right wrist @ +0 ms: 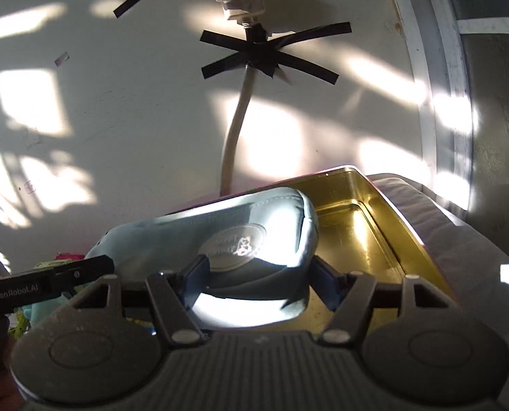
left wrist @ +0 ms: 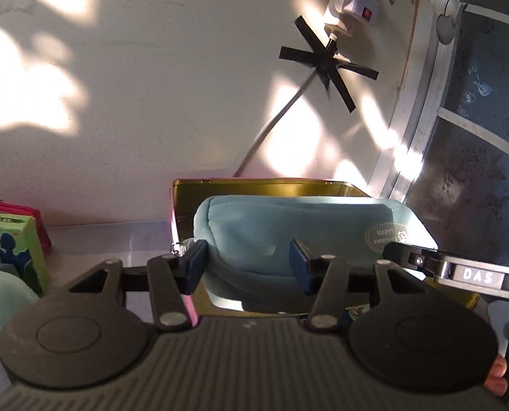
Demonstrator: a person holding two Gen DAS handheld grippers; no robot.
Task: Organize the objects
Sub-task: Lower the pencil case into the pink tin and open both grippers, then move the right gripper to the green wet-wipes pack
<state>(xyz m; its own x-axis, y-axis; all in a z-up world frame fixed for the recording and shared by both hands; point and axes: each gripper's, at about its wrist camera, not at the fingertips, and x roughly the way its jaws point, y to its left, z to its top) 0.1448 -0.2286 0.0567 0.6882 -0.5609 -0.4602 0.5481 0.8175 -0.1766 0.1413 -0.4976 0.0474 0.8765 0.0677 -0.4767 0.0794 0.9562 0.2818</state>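
Both hand-held grippers (left wrist: 247,263) (right wrist: 258,282) clasp the blue pouch (left wrist: 288,233) over the tin (right wrist: 357,239).

One gold tin (left wrist: 323,188), one blue pouch (left wrist: 271,226), one green carton (left wrist: 11,250), one pink purse (left wrist: 32,215), two grippers (left wrist: 247,267) (right wrist: 258,281).

Tin tray (right wrist: 384,236): gold-toned metal, glossy, mirror-bright inside, lower right of the right wrist view; the pouch (left wrist: 288,226) in it is soft pale-blue cloth, matt, with a smooth oval patch. Wall (left wrist: 151,120) across the upper frame: matt off-white, faintly rough, with strips of matt black tape (left wrist: 326,65) over a smooth white plastic cable (right wrist: 235,126). Green box (left wrist: 11,250), left edge of the left wrist view: printed card, slight sheen.
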